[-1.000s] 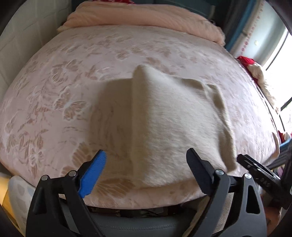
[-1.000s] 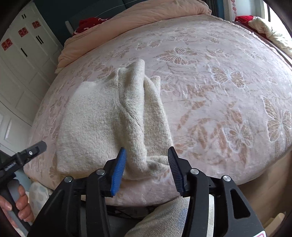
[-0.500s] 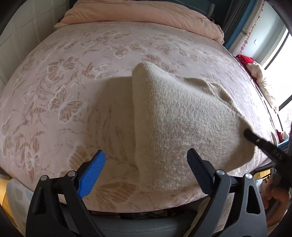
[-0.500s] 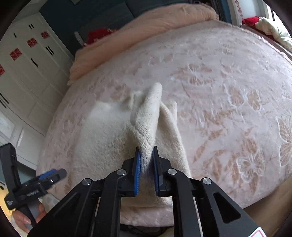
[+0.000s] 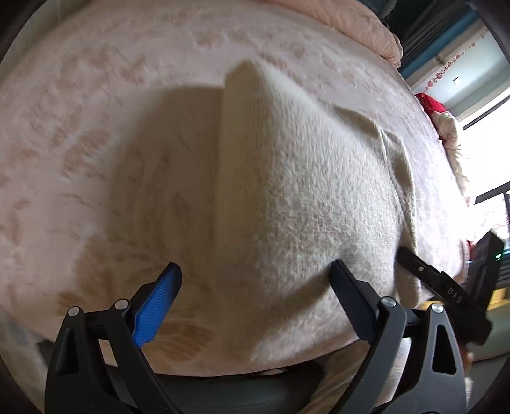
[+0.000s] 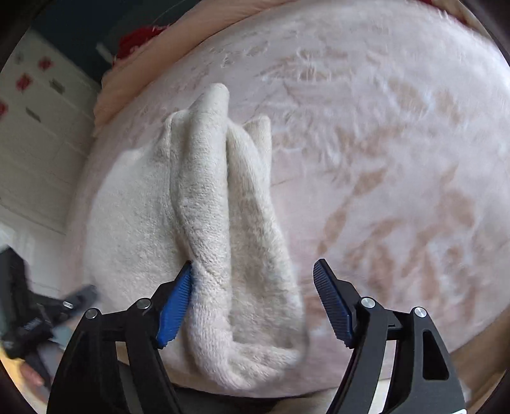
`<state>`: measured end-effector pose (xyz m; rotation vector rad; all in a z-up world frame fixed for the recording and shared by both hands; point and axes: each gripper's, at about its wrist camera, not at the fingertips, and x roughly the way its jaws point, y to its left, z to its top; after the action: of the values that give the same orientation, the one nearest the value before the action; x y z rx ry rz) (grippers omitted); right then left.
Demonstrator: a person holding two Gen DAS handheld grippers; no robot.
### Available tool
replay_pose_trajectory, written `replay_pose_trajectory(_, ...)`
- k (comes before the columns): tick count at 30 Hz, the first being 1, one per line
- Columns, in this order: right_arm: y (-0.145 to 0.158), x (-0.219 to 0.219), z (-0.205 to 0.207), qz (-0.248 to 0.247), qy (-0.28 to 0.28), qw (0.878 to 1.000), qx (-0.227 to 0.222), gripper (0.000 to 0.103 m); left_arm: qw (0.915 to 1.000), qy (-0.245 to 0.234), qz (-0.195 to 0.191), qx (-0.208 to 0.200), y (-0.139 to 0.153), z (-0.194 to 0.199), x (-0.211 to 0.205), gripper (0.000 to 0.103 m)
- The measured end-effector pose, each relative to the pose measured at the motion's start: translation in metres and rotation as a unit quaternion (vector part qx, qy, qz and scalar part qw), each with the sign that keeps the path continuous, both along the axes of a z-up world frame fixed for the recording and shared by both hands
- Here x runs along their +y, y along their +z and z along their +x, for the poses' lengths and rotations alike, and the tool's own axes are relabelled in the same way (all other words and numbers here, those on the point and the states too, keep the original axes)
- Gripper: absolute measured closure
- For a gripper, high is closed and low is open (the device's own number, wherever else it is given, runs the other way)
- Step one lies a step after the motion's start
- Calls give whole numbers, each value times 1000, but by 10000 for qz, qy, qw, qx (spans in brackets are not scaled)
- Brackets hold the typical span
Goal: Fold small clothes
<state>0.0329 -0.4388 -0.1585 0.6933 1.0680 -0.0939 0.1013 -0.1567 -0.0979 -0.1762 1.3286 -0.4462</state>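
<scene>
A cream fuzzy knit garment lies on the pink bed near its front edge, bunched into long ridges. My left gripper is open and empty, its jaws wide apart over the garment's near edge. My right gripper is open, with the garment's folded ridges lying between its jaws. Its left blue pad touches the fabric. The right gripper also shows at the right edge of the left wrist view.
The bed cover is pink with a butterfly pattern. A peach duvet lies rolled at the far end. White cabinets stand left of the bed. Red and cream clothes lie by the window.
My right gripper was shut on the garment's ridge half a second ago; now it has opened and the fabric lies loose between its jaws. My left gripper stayed open and moved closer to the garment.
</scene>
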Motion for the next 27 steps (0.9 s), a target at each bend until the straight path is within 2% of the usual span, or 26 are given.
replay_pose_trajectory(2,-11,0,2,433,-32,9991,-22,27,9997,7,-25,251,-14,6,-4,6)
replay_pose_trajectory(4,-17,1,3,591,-104,9981,-99,18,9991,-8,-100,413,-24,10,-10,5)
replay_pose_trajectory(5,-19,3,5,612,-87,9980,-140,17,9988,-31,-150,461,-27,11,-13,5)
replay_pose_trajectory(12,-23,4,24,598,-72,9981,-160,16,9995,-173,82,237,-31,15,-35,5)
replay_pose_trajectory(13,-23,5,27,591,-71,9981,-163,21,9994,-216,132,218,-30,16,-39,5)
replay_pose_trajectory(14,-22,5,28,586,-63,9981,-171,28,9993,-276,157,190,-27,16,-42,11)
replay_pose_trajectory(15,-21,5,29,658,-34,9976,-202,49,9990,-352,242,126,-21,14,-46,18)
replay_pose_trajectory(16,-20,4,29,863,-69,9960,-235,56,9986,-417,309,53,-15,12,-49,24)
replay_pose_trajectory(18,-9,8,31,827,-132,9962,-252,64,9969,-617,462,-136,-1,7,-53,44)
replay_pose_trajectory(21,13,14,23,715,-149,9966,-389,68,9947,-803,553,-331,20,-2,-51,53)
replay_pose_trajectory(27,65,33,-25,473,-203,9965,-657,68,9911,-1073,506,-607,67,-45,-42,55)
